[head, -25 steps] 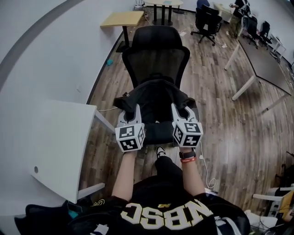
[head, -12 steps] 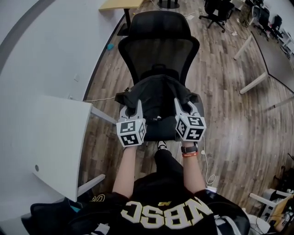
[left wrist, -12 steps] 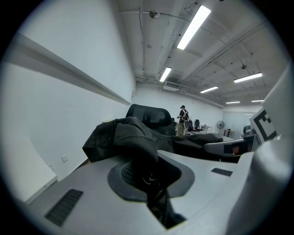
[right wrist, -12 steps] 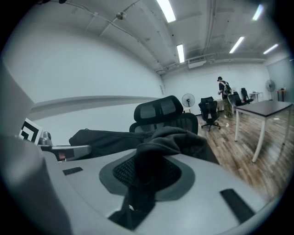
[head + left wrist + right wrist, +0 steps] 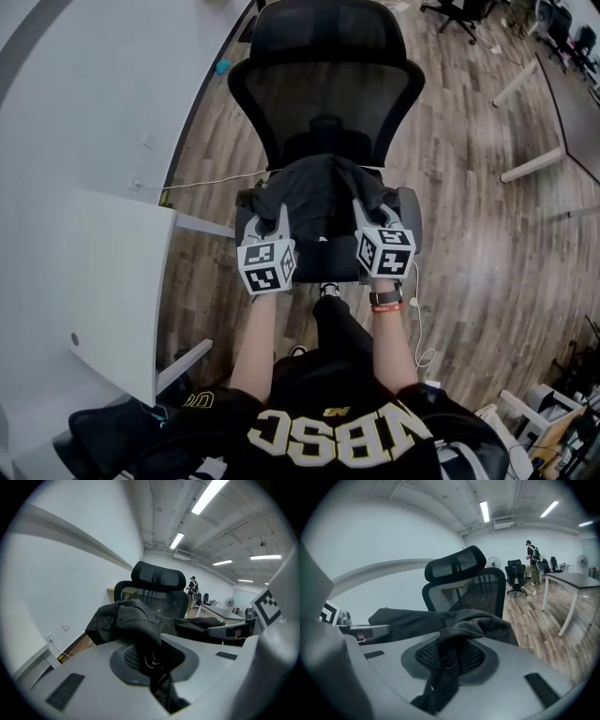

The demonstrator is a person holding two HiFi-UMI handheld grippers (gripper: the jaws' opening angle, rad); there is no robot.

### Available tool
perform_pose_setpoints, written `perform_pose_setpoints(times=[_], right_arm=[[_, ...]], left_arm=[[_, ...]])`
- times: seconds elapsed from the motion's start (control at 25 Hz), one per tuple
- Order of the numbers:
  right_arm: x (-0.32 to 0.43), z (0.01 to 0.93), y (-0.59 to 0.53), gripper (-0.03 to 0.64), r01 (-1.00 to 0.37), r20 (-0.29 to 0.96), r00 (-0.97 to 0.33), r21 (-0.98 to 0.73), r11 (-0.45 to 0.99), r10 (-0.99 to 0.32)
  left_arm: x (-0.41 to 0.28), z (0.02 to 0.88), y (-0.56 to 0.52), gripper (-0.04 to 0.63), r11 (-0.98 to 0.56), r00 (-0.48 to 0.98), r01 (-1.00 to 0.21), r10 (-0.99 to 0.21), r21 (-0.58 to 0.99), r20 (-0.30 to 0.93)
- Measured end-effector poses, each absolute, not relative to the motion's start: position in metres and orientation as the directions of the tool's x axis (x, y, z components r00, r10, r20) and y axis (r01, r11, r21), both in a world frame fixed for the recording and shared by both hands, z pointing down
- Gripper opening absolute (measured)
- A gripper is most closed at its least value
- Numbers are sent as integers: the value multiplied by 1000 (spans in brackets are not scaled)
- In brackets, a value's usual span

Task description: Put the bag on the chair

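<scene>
A black fabric bag [image 5: 319, 192] hangs between my two grippers, low over the seat of a black mesh office chair [image 5: 328, 94]. My left gripper [image 5: 280, 217] is shut on the bag's left edge; dark cloth [image 5: 140, 630] with a zipper is pinched between its jaws. My right gripper [image 5: 360, 214] is shut on the bag's right edge, cloth [image 5: 454, 648] bunched between its jaws. In the left gripper view the chair's headrest [image 5: 157, 577] rises behind the bag, and in the right gripper view the chair back [image 5: 478, 590] does. Whether the bag touches the seat I cannot tell.
A white table [image 5: 84, 291] stands to my left, close to the chair. A white cable [image 5: 422, 328] lies on the wooden floor [image 5: 469, 244] by the chair. More desks and chairs, and a person [image 5: 532, 557], are at the far end of the room.
Both grippers have come down and forward with the bag, from in front of the seat to low over it. The chair now fills more of the head view.
</scene>
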State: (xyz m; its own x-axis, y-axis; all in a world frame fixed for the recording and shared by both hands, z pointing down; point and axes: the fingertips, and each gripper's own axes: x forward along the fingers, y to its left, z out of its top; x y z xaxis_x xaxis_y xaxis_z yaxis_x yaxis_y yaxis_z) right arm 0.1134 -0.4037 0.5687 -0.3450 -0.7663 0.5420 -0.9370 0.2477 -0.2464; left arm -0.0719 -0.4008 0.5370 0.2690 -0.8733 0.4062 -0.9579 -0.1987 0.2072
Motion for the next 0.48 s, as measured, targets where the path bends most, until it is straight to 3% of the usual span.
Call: perform_pose_setpoints(times=[0.48], right_arm=[[125,676,-428,98,-928,692,-372,-281,244,-619]], left_arm=[[-61,636,-432,43,-147,246,-965,-786,216,567]])
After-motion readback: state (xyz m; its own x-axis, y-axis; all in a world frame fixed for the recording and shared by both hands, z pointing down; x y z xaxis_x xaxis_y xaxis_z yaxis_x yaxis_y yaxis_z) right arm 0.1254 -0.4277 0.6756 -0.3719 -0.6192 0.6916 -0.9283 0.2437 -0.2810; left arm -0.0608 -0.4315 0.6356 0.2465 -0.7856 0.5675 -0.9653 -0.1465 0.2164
